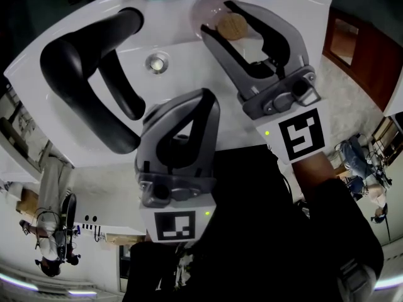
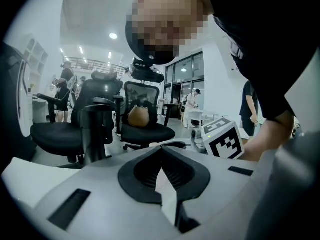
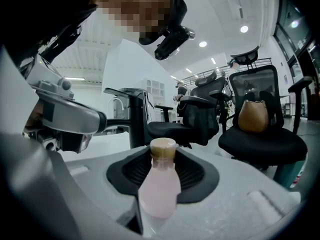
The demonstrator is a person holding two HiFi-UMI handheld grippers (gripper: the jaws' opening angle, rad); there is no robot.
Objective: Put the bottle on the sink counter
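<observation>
— Where is the bottle (image 1: 206, 8)?

— Between the jaws of the right gripper (image 1: 217, 19), which clamp its pink body below the tan cap (image 1: 231, 25). It sits over the back of the white sink counter (image 1: 302, 2), to the right of the black faucet (image 1: 94, 61). Whether its base touches the counter, I cannot tell.

— And the left gripper (image 1: 208, 96)?

— Its jaws are pressed together with nothing between them. It hangs over the basin's near edge, just beside the drain (image 1: 157, 61).
</observation>
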